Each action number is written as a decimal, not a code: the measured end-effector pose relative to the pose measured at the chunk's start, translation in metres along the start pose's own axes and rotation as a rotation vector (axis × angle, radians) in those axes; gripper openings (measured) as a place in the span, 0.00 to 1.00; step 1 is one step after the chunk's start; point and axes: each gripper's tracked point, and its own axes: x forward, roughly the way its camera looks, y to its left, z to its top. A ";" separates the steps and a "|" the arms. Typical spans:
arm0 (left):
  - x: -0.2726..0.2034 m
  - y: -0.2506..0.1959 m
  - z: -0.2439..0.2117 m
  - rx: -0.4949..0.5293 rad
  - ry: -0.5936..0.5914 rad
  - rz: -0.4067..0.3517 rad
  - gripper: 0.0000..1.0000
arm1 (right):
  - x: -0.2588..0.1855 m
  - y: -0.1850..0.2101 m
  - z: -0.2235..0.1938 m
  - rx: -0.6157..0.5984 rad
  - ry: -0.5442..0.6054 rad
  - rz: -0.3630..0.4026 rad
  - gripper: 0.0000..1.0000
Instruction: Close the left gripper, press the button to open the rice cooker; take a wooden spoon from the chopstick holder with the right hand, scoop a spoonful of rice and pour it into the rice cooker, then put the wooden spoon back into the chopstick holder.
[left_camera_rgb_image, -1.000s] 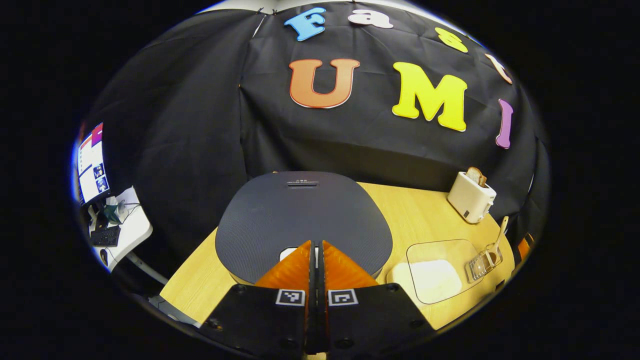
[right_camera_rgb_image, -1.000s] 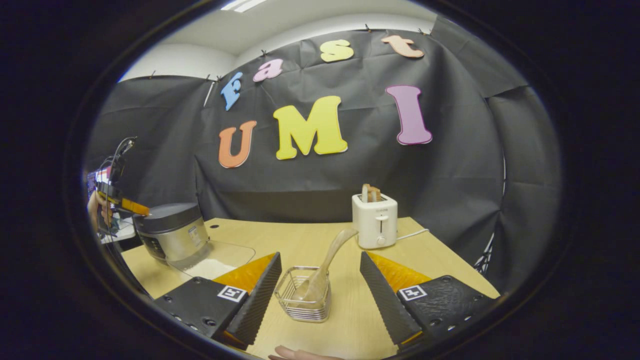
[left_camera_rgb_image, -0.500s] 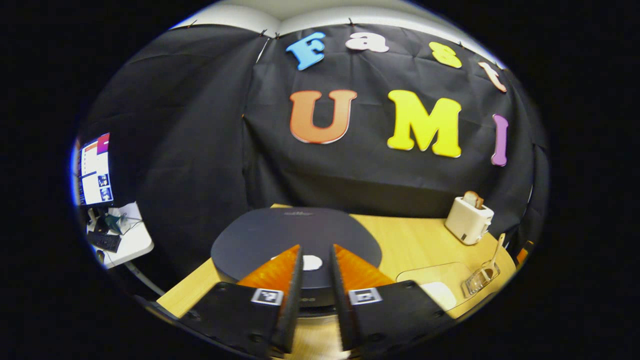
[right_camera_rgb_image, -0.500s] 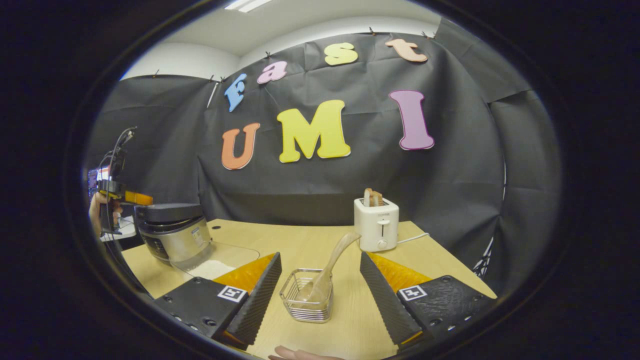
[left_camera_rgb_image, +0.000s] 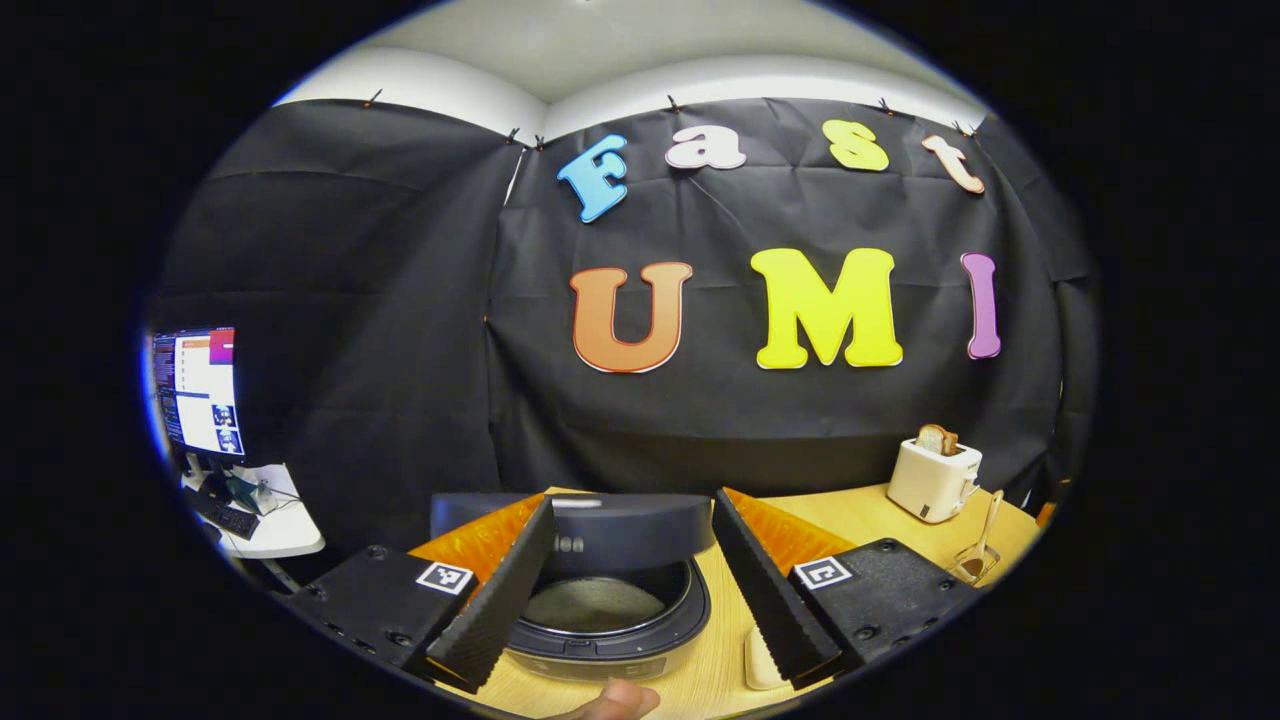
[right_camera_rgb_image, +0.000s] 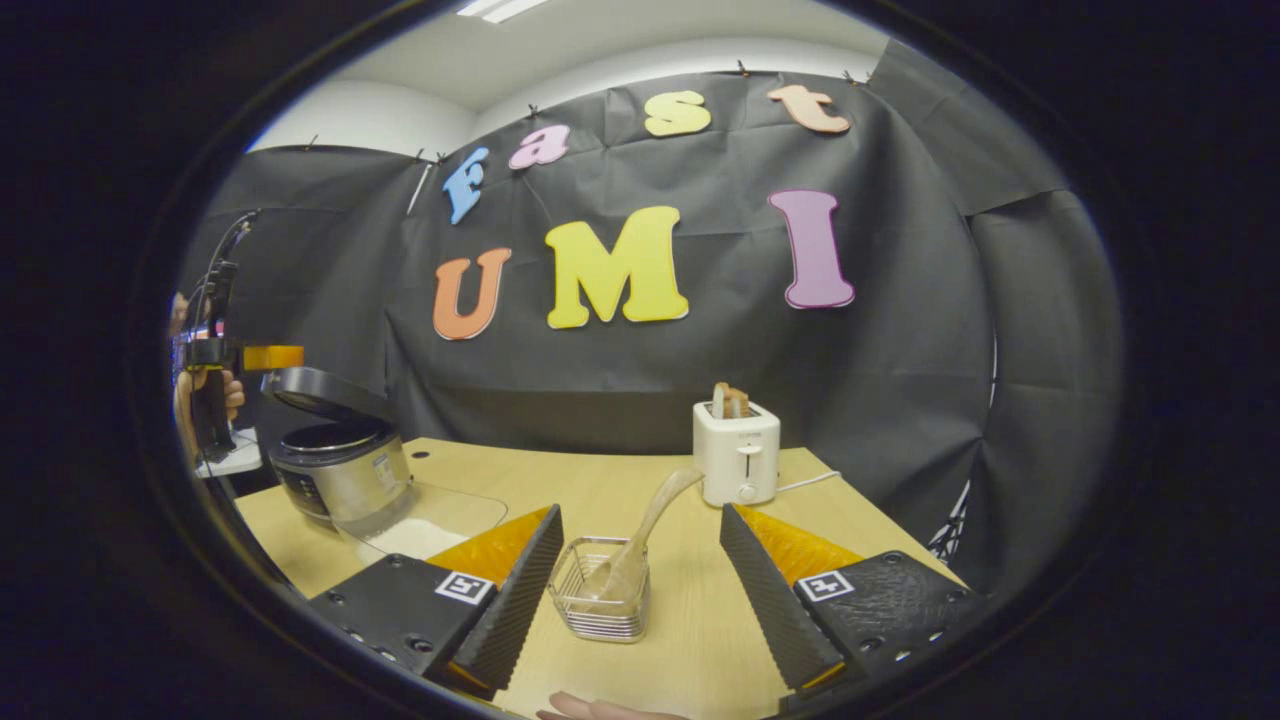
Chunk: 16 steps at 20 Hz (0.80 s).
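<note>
The rice cooker (left_camera_rgb_image: 600, 620) stands just below my left gripper (left_camera_rgb_image: 633, 497), its dark lid (left_camera_rgb_image: 625, 528) raised and the grey inner pot bare. The left gripper's fingers are spread wide with nothing between them. In the right gripper view the cooker (right_camera_rgb_image: 340, 470) sits at the far left with its lid (right_camera_rgb_image: 320, 392) tilted up, and the left gripper (right_camera_rgb_image: 262, 357) hovers above it in a hand. My right gripper (right_camera_rgb_image: 640, 510) is open, low over the table, with the wire chopstick holder (right_camera_rgb_image: 600, 605) between its fingers. The wooden spoon (right_camera_rgb_image: 655, 510) leans in the holder, untouched.
A clear tray of white rice (right_camera_rgb_image: 420, 528) lies right of the cooker. A white toaster (right_camera_rgb_image: 737, 455) with bread stands at the back of the wooden table (right_camera_rgb_image: 600, 480). A side desk with a monitor (left_camera_rgb_image: 195, 390) is off to the left.
The left gripper went from shut on the cooker's top to open, lifting and pulling back. The lid sprang up. The right gripper barely moved.
</note>
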 end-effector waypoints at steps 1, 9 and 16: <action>-0.003 0.003 -0.002 -0.001 0.007 0.006 1.00 | -0.001 -0.002 0.001 0.001 -0.001 -0.004 0.94; -0.026 0.001 -0.001 -0.021 0.001 -0.008 0.95 | -0.001 -0.005 0.005 -0.005 -0.006 -0.017 0.92; -0.054 -0.019 -0.018 0.037 0.008 -0.025 1.00 | 0.011 -0.024 0.003 0.015 0.011 -0.055 0.91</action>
